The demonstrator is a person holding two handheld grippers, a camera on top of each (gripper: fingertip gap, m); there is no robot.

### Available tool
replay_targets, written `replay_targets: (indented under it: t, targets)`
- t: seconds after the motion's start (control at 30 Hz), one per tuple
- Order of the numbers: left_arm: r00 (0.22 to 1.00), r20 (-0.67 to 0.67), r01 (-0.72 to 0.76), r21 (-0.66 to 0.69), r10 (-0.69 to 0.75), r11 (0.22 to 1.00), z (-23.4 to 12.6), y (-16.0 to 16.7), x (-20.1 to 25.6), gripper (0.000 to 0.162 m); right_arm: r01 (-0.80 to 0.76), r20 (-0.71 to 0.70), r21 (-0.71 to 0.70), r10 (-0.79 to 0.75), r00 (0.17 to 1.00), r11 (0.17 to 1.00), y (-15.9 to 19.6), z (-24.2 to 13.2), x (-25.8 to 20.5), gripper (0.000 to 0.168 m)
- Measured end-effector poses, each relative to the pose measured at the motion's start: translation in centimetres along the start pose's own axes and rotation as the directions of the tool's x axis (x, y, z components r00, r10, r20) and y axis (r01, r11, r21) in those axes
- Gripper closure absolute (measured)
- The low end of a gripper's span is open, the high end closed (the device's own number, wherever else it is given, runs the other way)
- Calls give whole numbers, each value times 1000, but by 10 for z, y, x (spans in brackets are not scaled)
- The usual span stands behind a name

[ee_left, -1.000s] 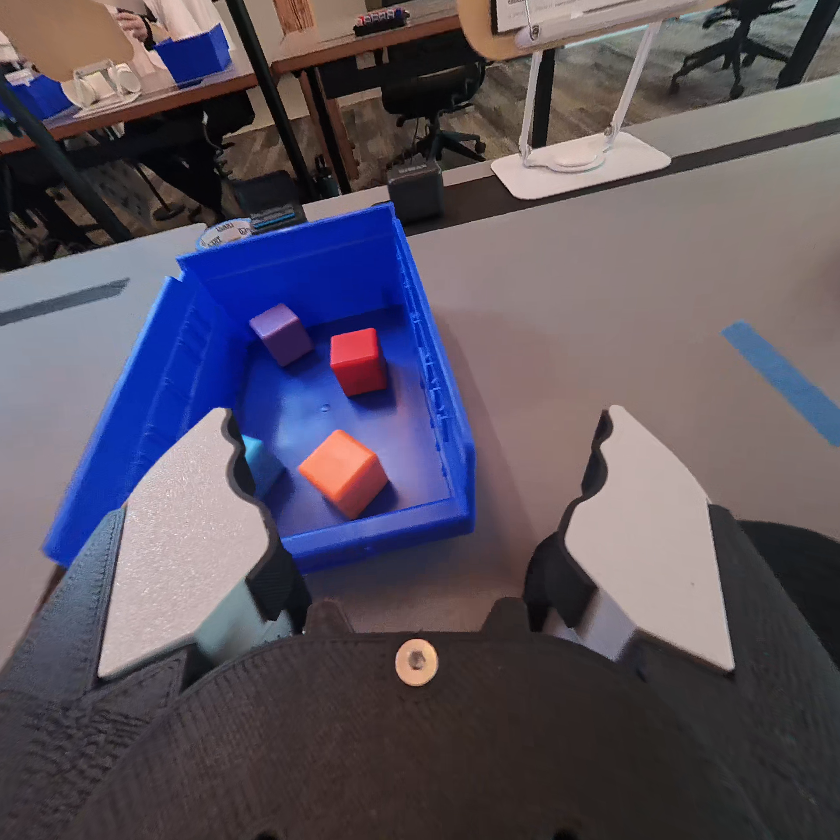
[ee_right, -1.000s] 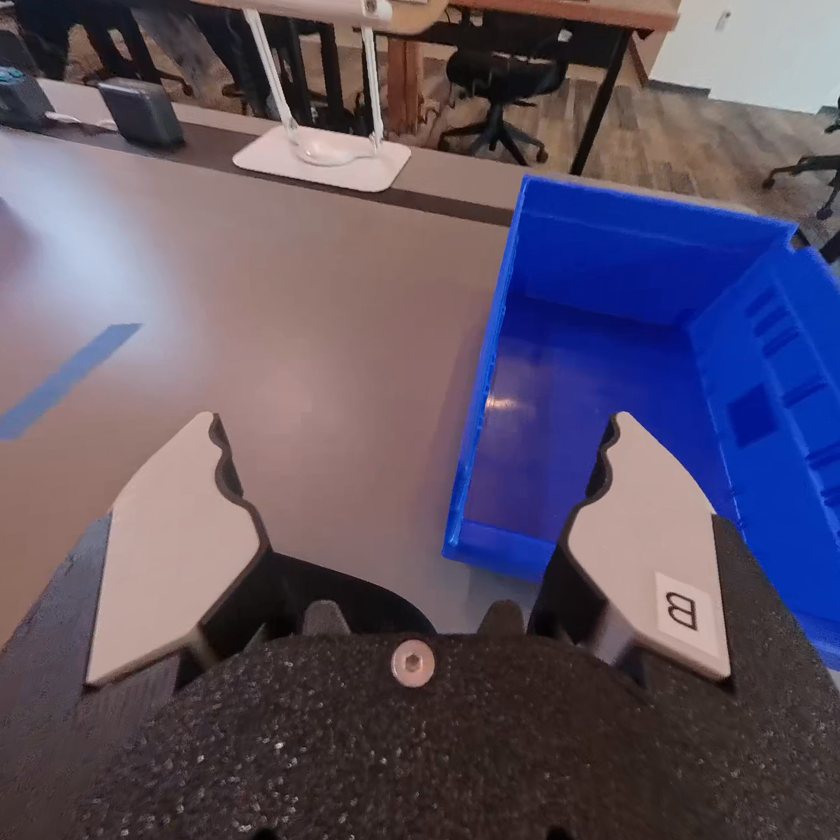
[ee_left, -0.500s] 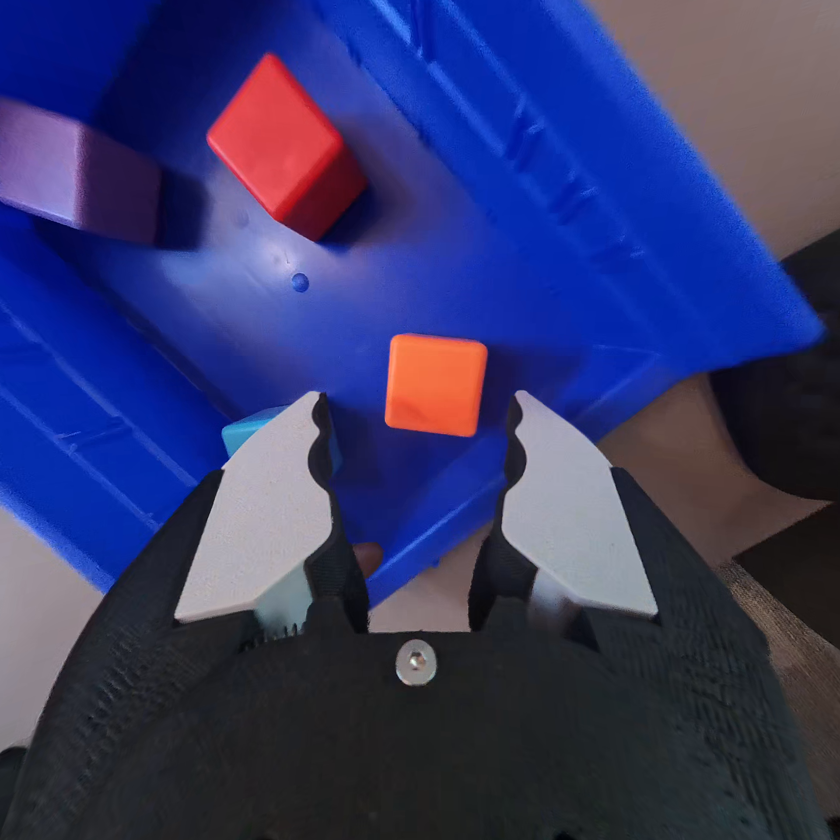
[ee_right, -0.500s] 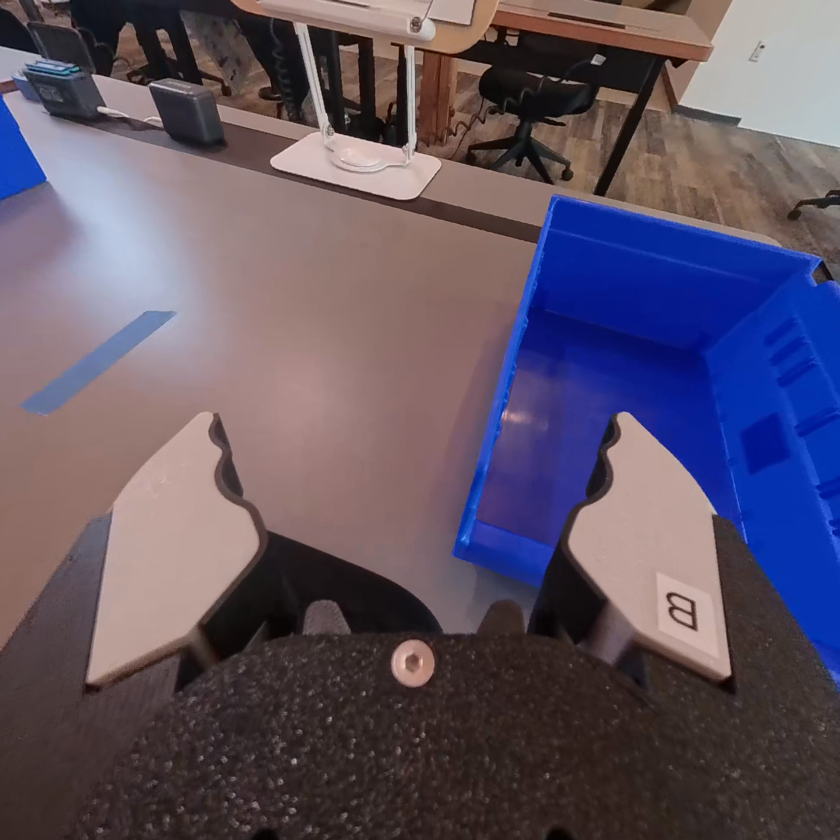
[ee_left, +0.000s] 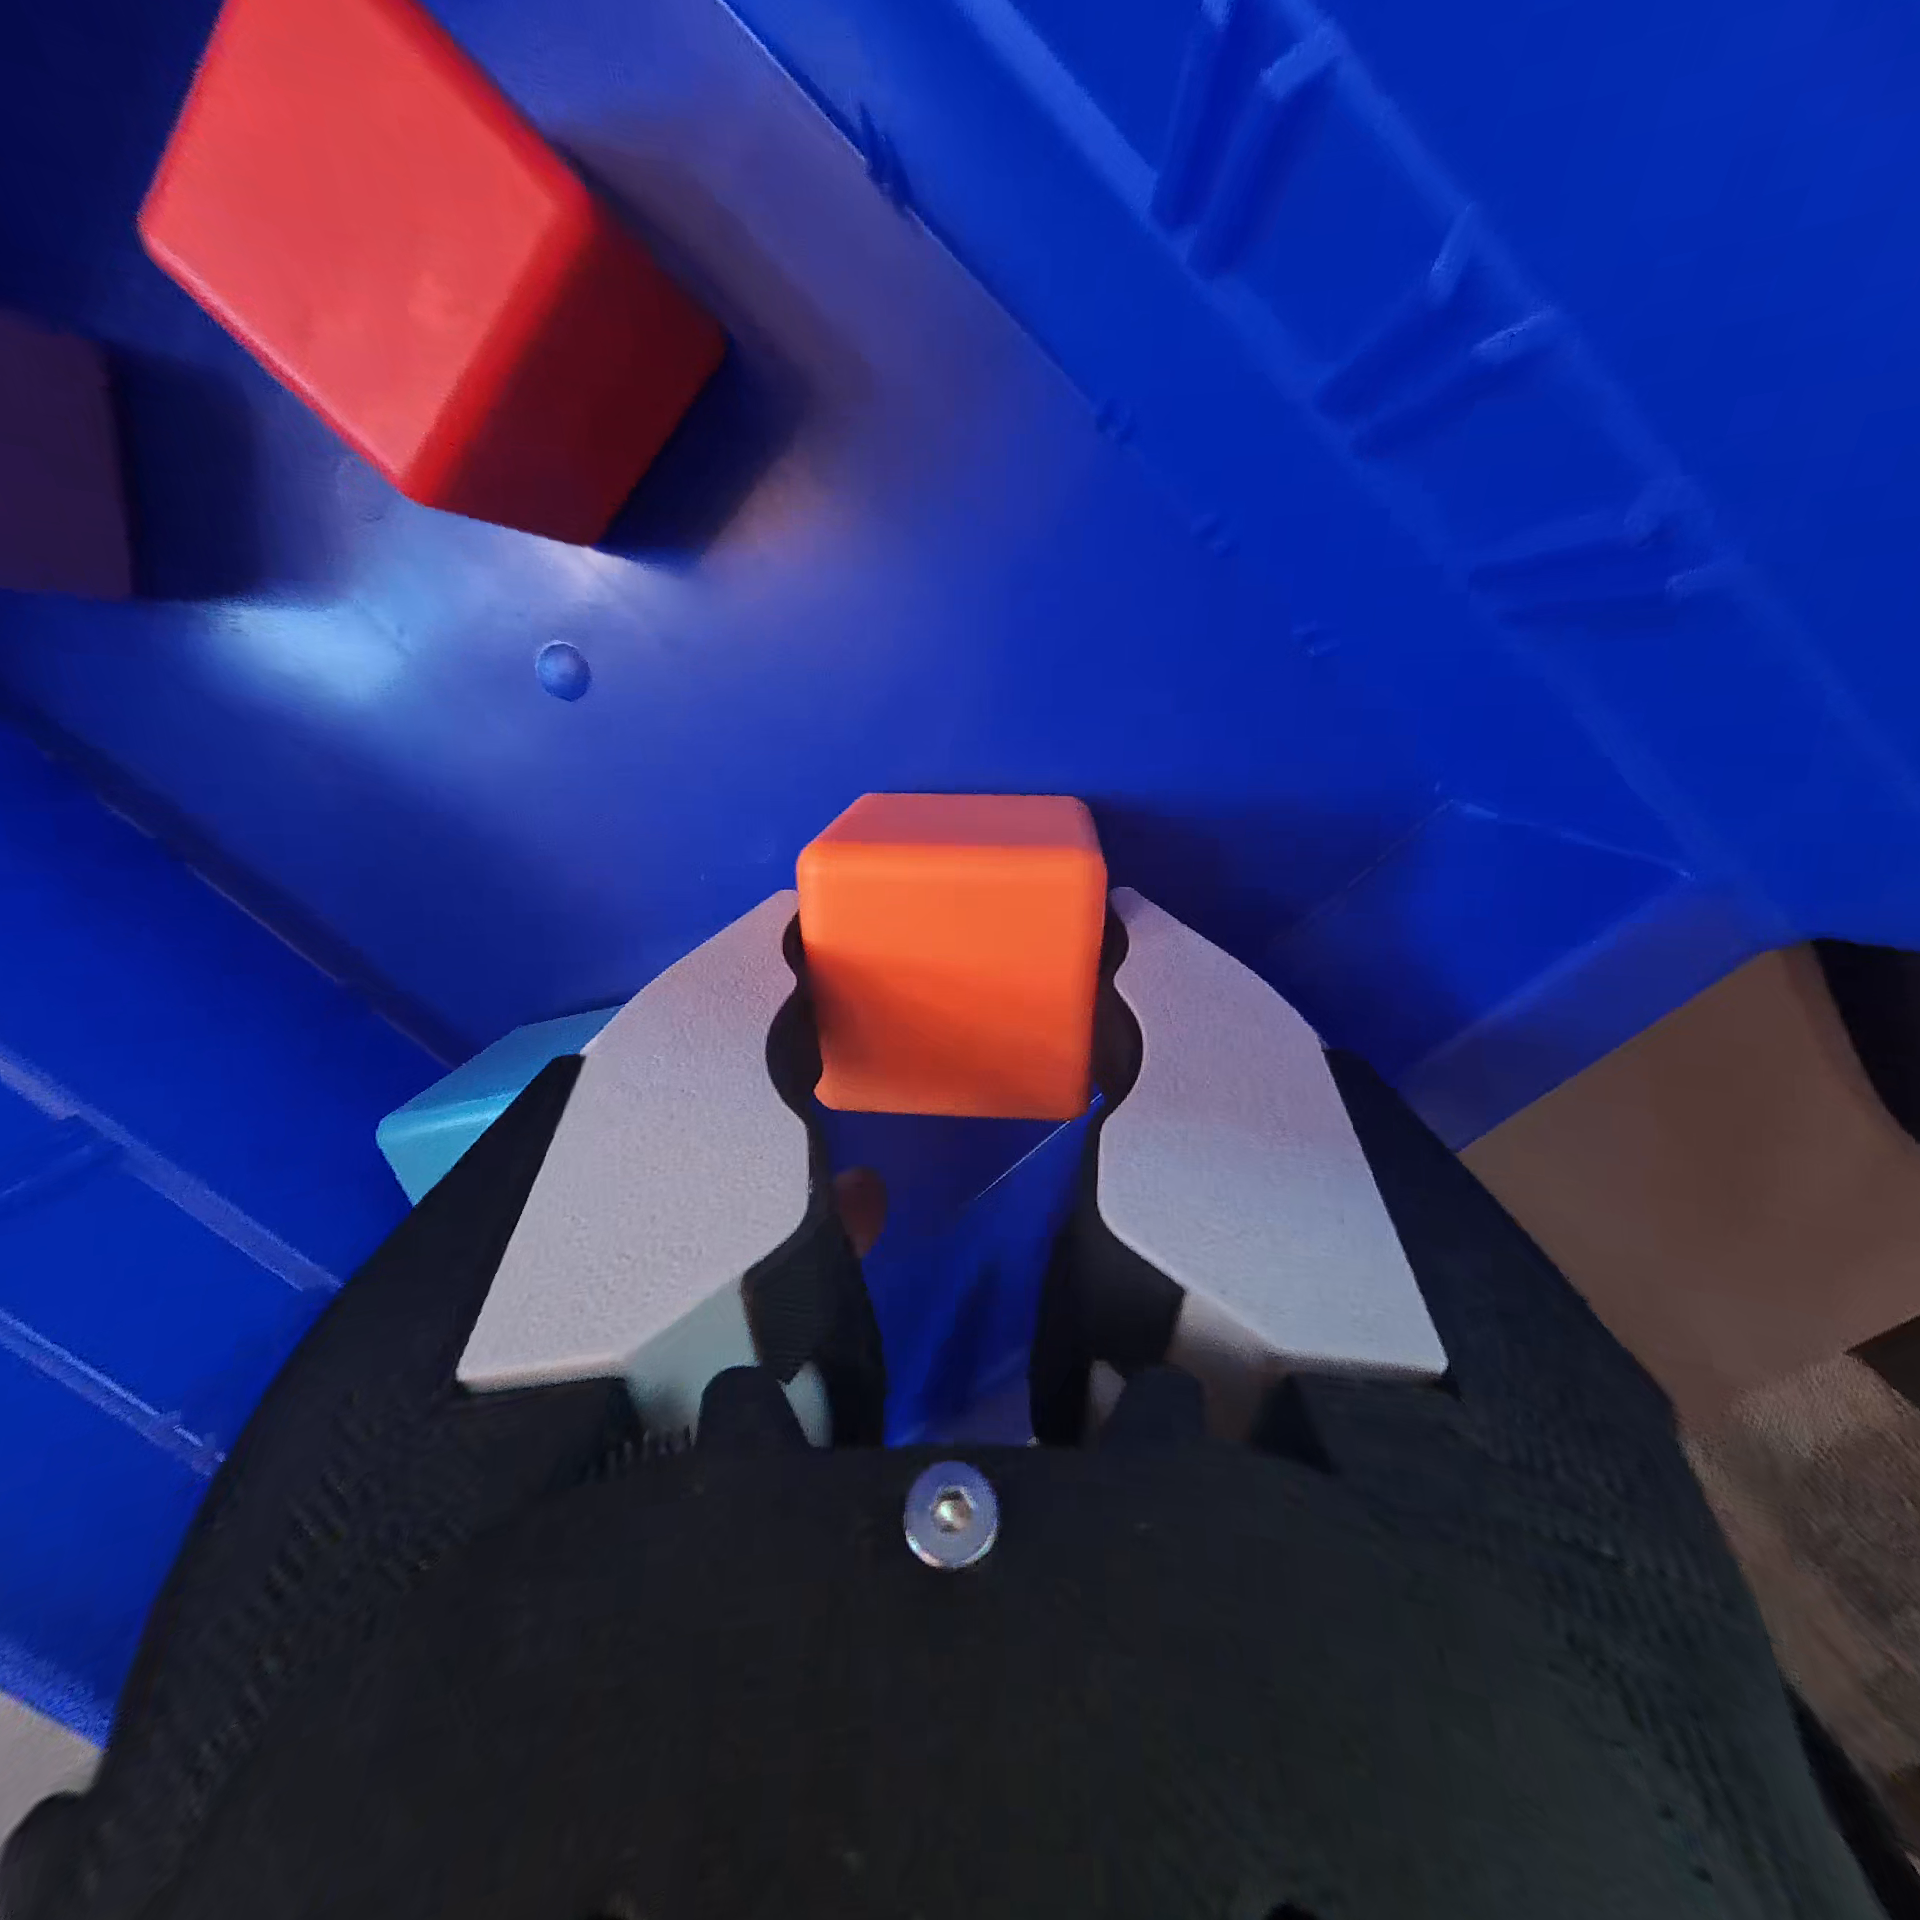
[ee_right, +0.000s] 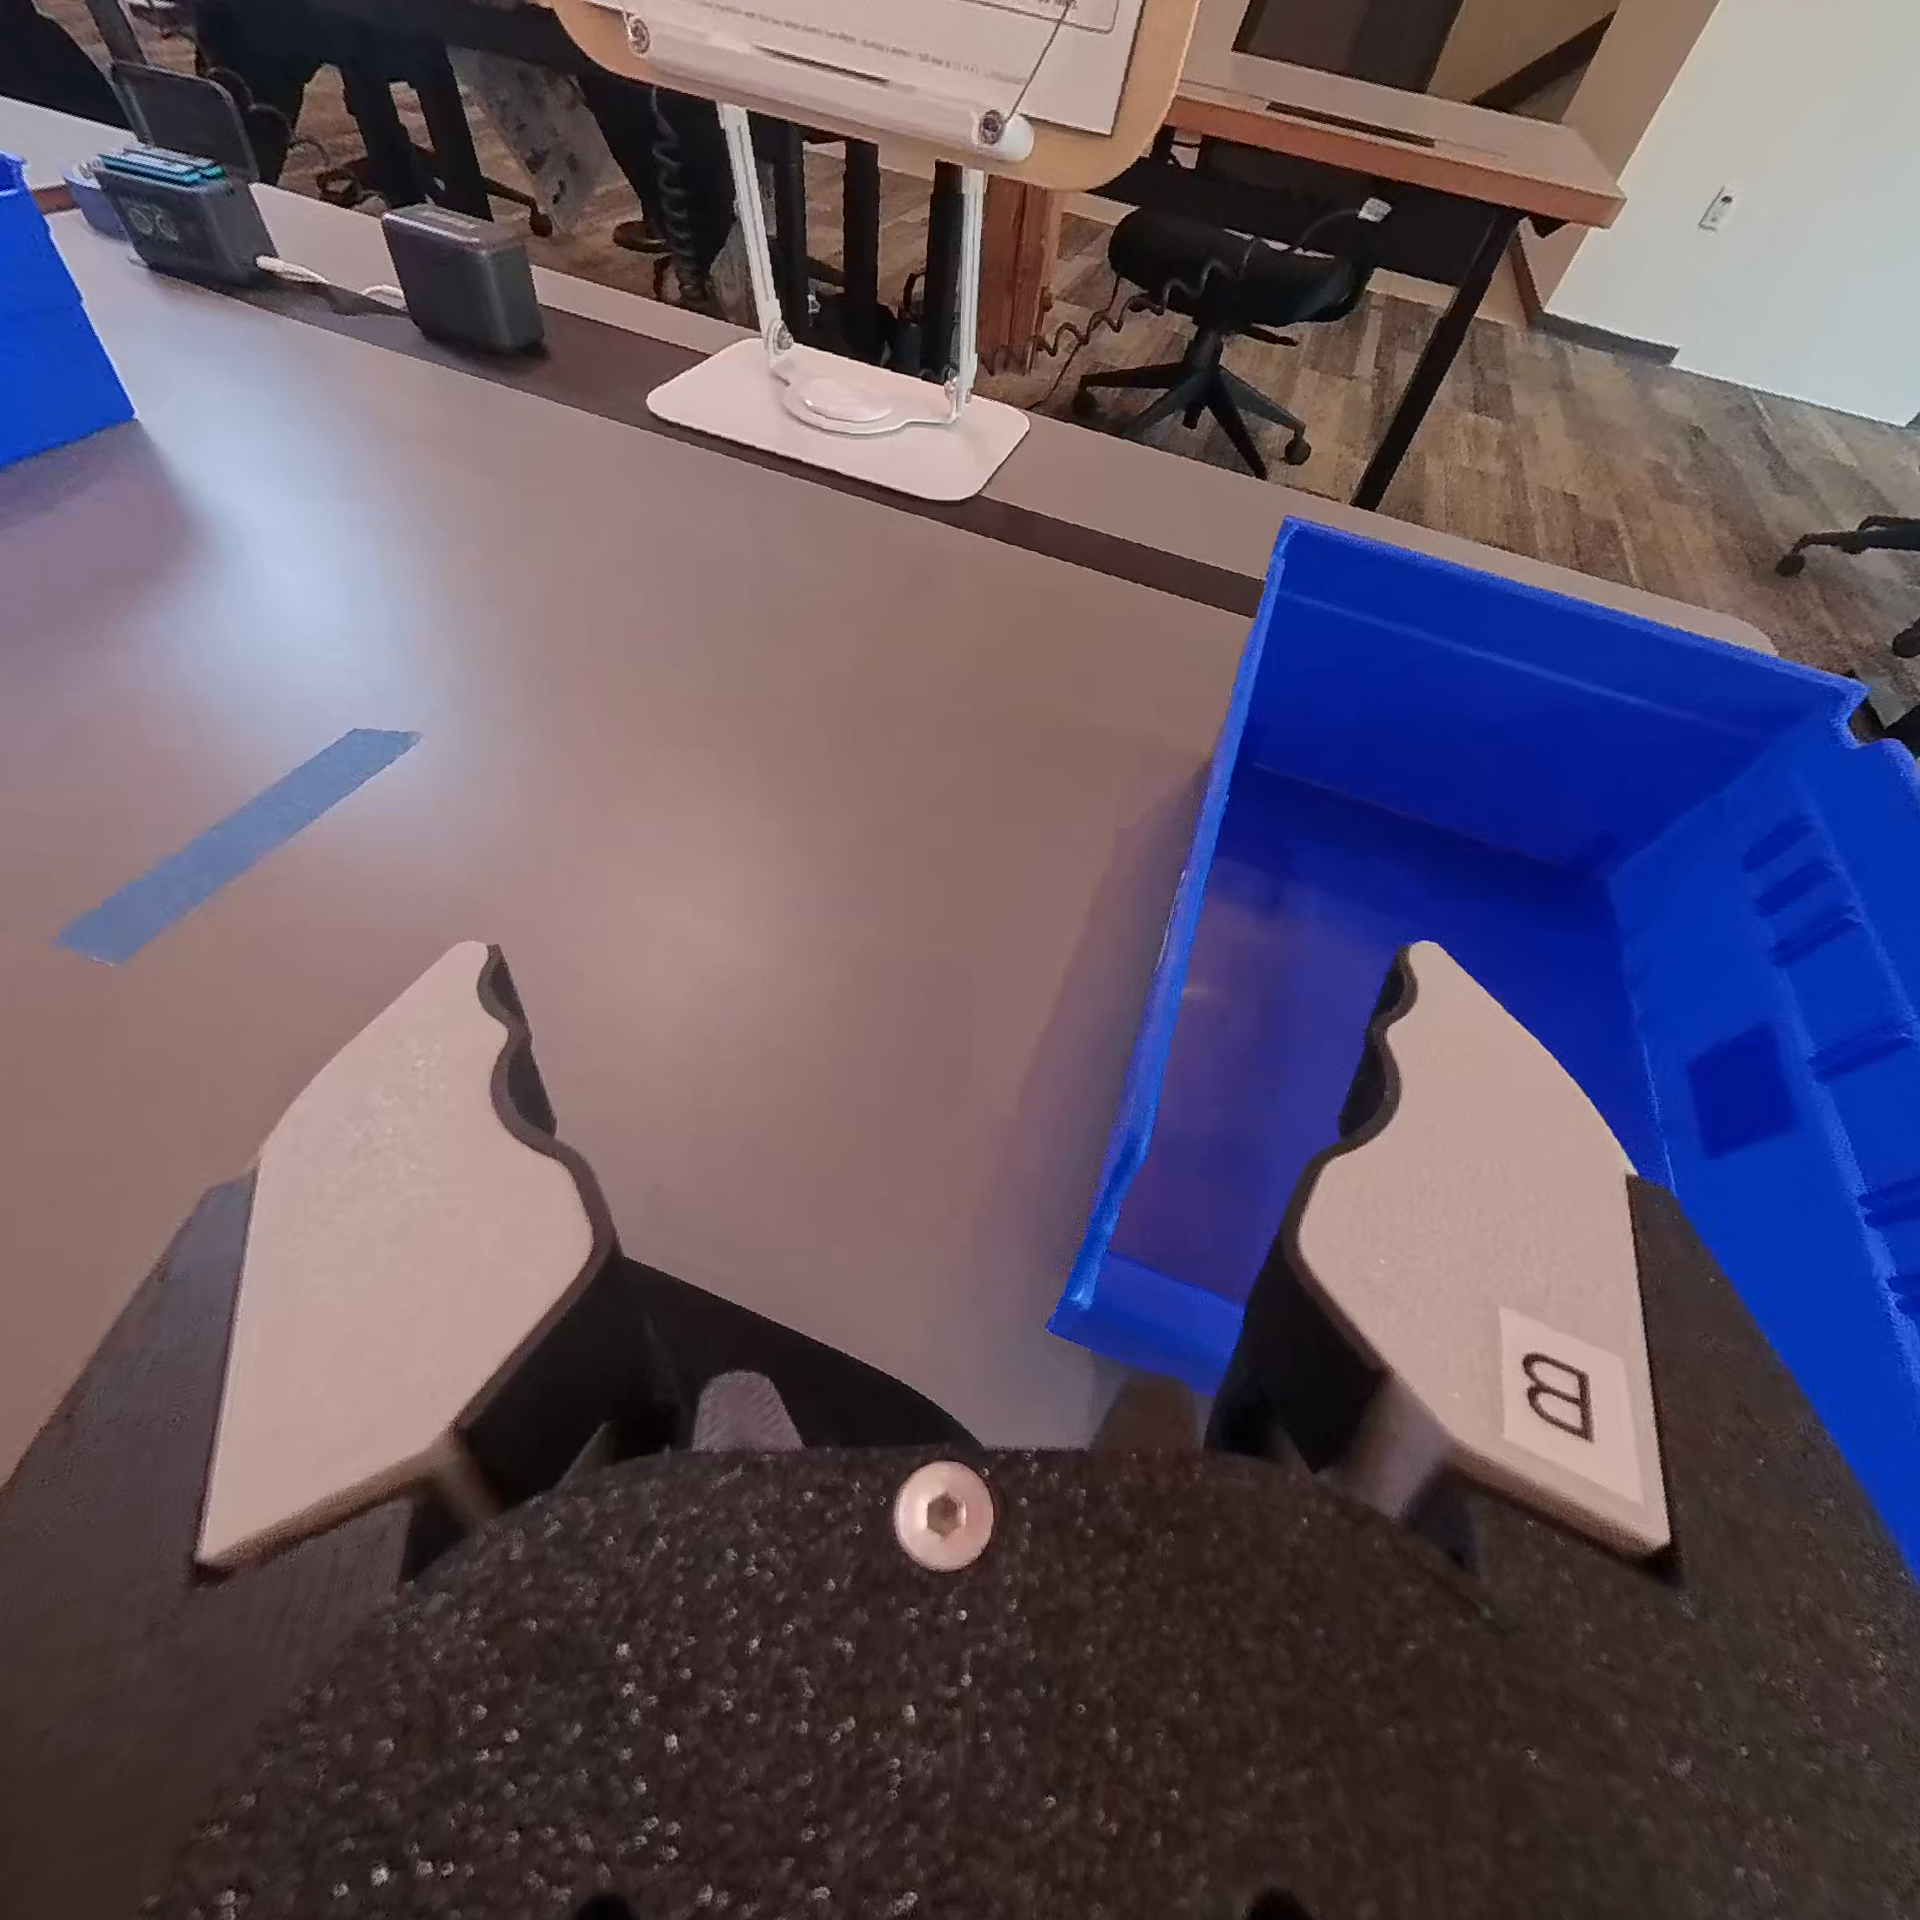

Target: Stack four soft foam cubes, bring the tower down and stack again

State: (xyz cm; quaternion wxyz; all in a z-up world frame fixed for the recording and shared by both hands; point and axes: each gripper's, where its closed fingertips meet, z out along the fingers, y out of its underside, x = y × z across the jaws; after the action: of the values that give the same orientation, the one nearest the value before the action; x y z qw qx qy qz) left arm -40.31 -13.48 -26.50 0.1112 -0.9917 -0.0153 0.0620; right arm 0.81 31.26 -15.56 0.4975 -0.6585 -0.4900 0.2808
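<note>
**Left gripper clamped on orange cube inside bin; right gripper idle over table**

Left wrist view, left to right. Purple cube [ee_left: 52,457] at the far left edge, only a sliver in frame, on the bin floor. Red cube [ee_left: 416,260] beside it, upper left, resting on the floor of the blue bin [ee_left: 1351,520], apart from the purple one. Light blue cube [ee_left: 468,1101] lower down, mostly hidden behind the left finger [ee_left: 665,1143]. Left gripper [ee_left: 951,935] pitched steeply down into the bin, almost looking straight at its floor. Both grey fingers pressed against opposite sides of the orange cube [ee_left: 951,956], which sits square between the tips; jaws closed on it. Whether the cube is lifted or touching the floor: cannot tell. Ribbed bin wall runs along the upper right; a strip of table shows at the lower right corner.

Right wrist view, left to right. Corner of a blue bin at the far left edge. Strip of blue tape [ee_right: 239,842] on the grey table [ee_right: 727,779]. Right gripper [ee_right: 951,987] held level-ish above the table, angled forward and down, jaws wide apart, nothing between them. A white stand [ee_right: 842,416] at the table's far edge. A second blue bin [ee_right: 1507,831] to the right, its near corner just behind the right finger; the visible interior holds nothing.
</note>
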Motion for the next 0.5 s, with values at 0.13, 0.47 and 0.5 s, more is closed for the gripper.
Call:
replay_targets:
  t: [0.13, 0.47, 0.5]
  targets:
    - [985, 46, 137, 353, -164, 925, -35, -30, -15, 111, 37, 40, 45, -38, 998, 998, -10, 2, -14, 21]
    - [658, -680, 721, 693, 323, -7, -234, -148, 139, 112, 153, 389, 613, -464, 796, 775, -112, 1, -166, 41]
    - [608, -702, 744, 667, 372, 42, -230, -158, 163, 112, 144, 408, 675, -528, 745, 724, -124, -4, -185, 46]
